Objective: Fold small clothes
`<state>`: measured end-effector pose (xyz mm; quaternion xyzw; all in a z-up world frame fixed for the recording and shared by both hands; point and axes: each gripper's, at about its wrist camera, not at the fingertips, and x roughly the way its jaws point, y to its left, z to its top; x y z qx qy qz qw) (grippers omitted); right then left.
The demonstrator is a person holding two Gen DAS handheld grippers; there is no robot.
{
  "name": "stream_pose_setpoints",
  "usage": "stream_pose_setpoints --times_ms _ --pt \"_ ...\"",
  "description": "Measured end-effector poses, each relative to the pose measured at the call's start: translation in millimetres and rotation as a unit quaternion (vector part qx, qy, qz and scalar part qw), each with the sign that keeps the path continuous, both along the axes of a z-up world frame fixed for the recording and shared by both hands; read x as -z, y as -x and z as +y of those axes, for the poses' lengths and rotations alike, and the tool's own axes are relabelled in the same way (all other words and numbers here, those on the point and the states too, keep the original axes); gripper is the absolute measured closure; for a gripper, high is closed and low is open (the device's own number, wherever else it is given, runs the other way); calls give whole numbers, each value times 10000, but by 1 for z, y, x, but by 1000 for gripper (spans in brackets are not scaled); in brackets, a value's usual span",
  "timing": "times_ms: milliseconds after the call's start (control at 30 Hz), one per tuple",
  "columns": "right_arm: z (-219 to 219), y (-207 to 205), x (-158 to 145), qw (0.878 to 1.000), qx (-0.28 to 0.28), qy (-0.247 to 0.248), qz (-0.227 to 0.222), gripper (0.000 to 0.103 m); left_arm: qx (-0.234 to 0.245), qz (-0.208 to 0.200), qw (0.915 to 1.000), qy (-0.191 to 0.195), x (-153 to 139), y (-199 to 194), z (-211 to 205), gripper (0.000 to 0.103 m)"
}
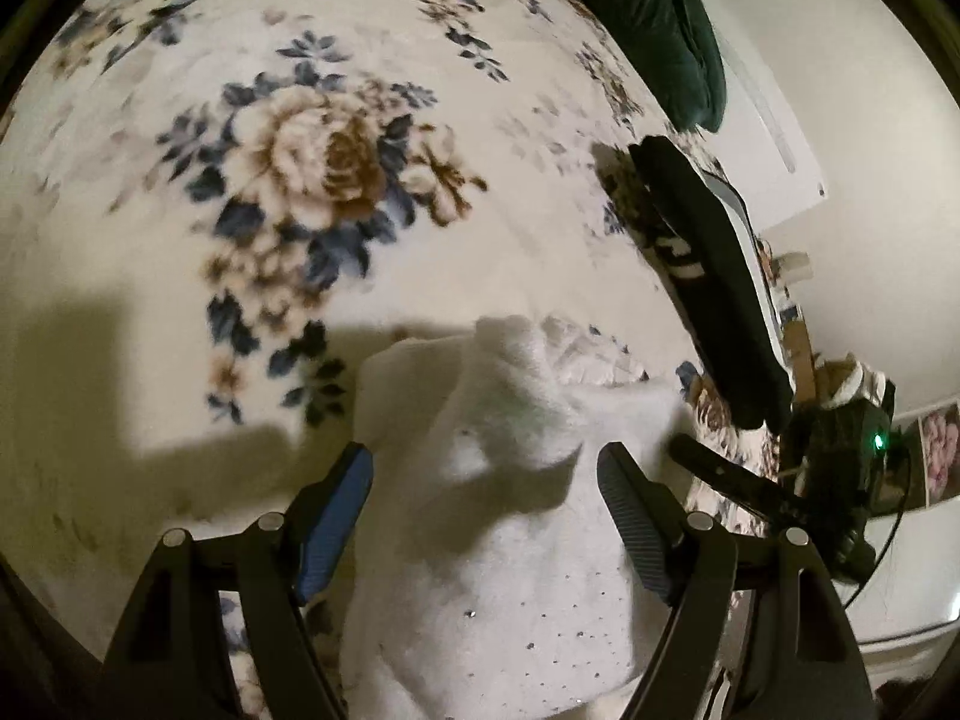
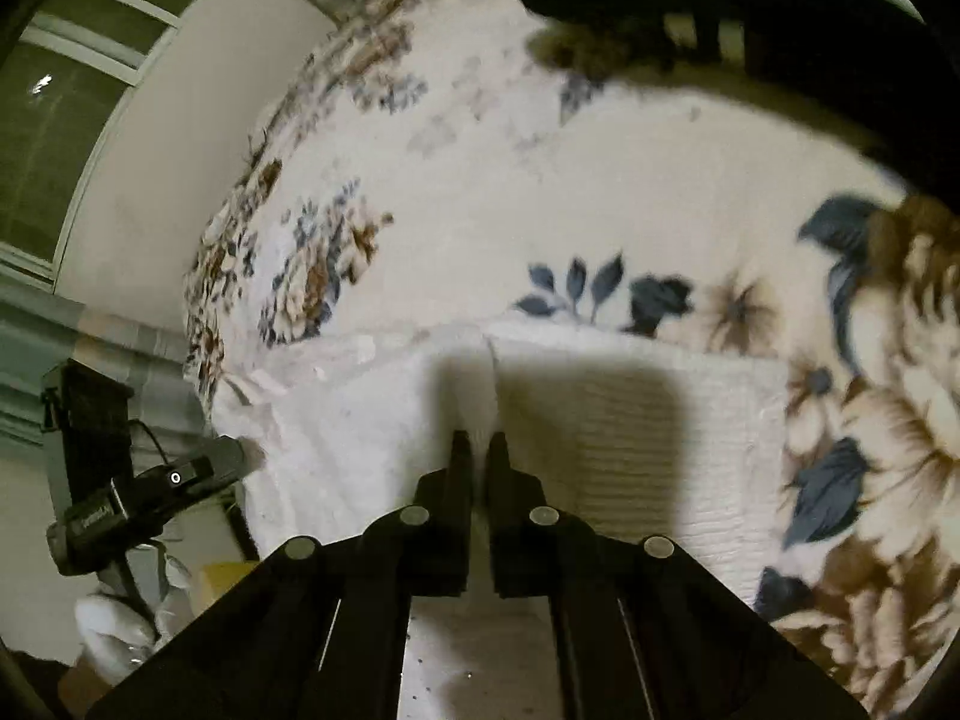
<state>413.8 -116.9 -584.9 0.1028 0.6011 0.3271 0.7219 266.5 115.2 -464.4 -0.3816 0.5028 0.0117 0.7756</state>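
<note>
Nearest the lens, the right gripper (image 2: 478, 444) pinches a raised fold of the white garment (image 2: 372, 450) between closed jaws. At twelve o'clock lies the floral blanket (image 2: 600, 180). Wide apart, the left gripper (image 1: 485, 480) straddles the cloth, gripping nothing.

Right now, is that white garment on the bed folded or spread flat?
Partly folded: the white garment has a layer doubled over, with a raised ridge where the right gripper pinches it.

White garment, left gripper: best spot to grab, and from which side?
The raised ridge of the white garment, straight ahead of the open left gripper. Come down from above with a finger on each side: it stands proud of the floral blanket, so fingers can straddle it. The right gripper already pinches another fold.
</note>
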Motion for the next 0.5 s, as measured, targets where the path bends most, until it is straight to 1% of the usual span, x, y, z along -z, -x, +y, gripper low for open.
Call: stream_pose_setpoints --times_ms 67,100,167,233,300,367,433,500 --pt "-16 2 -10 9996 247 35 -134 99 -53 5 10000 66 4 -1 0 27" --pt "-28 0 -14 9986 521 28 -126 99 -79 18 9999 100 6 -3 -1 27" --pt "-44 -3 -18 9964 827 88 -135 99 -85 -1 9999 129 8 -8 -3 27" --pt "-61 -6 -17 9928 1176 222 -78 99 -46 -34 10000 25 9 -16 -7 27" --pt "-66 -11 -7 9902 1360 309 104 99 -2 -5 9999 -107 13 -25 -9 27" --pt "-65 -16 6 9881 1459 408 267 99 50 121 9996 -263 21 -36 -9 27" --pt "-62 -20 14 9883 1420 493 259 99 105 425 9974 -566 34 -44 -7 27" --pt "-54 -23 20 9890 1313 638 249 99 90 574 9967 -560 45 -46 -2 25"
